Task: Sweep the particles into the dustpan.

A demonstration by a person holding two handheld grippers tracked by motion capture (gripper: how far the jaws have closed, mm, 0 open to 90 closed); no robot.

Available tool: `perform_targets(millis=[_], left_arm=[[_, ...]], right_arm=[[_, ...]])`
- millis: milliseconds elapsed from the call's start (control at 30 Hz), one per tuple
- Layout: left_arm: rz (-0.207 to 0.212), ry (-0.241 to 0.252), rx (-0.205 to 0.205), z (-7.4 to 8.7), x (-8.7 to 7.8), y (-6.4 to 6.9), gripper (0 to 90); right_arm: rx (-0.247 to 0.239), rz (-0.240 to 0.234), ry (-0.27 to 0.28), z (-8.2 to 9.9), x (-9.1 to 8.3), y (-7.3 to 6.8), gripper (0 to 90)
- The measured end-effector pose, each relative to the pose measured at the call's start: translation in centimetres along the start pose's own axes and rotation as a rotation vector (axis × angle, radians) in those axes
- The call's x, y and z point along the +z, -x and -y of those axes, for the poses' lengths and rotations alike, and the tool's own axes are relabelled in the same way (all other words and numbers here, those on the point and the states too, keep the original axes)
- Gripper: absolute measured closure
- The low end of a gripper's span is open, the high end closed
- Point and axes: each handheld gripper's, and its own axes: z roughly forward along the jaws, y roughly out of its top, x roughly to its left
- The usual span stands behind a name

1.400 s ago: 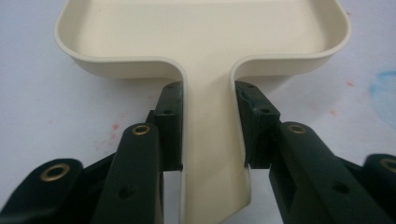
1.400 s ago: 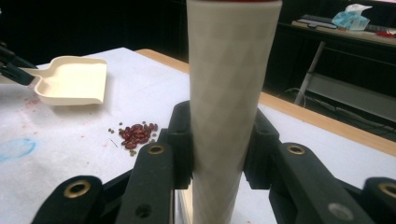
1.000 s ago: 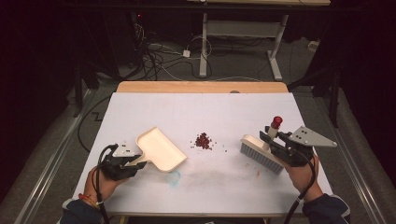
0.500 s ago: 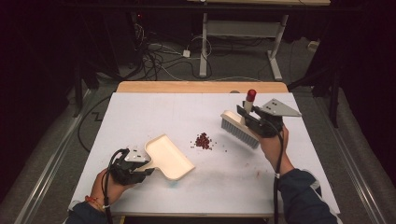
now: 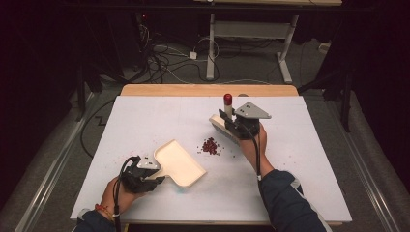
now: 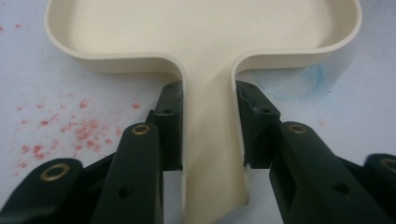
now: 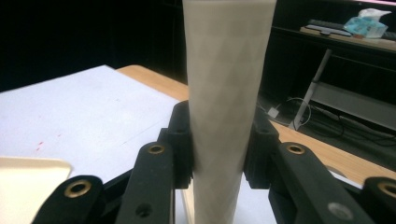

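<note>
Brush [image 5: 223, 126] pinched by its handle in my right gripper [image 5: 231, 121], set down beyond the red crumbs [image 5: 210, 146], handle upright, head lying across the table. Left gripper [image 5: 153, 173] clamps the dustpan [image 5: 180, 163] by its handle; pan rests flat near the crumbs, long axis and mouth aimed at them. Step, as I read it: lining up the sweep. Next move calls for dragging the bristles through the crumbs into the pan's mouth.
</note>
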Motion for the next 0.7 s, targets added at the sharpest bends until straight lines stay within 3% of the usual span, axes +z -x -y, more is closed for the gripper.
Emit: perform_targets(millis=[133,333,500,700], left_arm=[[-0.002,-0.008,0.005,-0.4,0.2,0.3,63.3],[-0.006,-0.024,0.003,-1.2,0.7,0.7,63.3],[0.001,-0.029,0.001,-1.8,1.3,0.7,63.3],[0.005,-0.04,-0.006,-2.1,1.8,0.6,63.3]], right_arm=[[0.023,-0.053,0.007,-0.1,0.2,-1.3,69.6],[0.006,-0.077,0.003,-0.1,0.2,-2.8,69.0],[0.021,-0.129,0.019,-0.4,0.1,-4.5,69.5],[0.003,-0.136,0.015,-0.4,0.1,-5.6,69.2]])
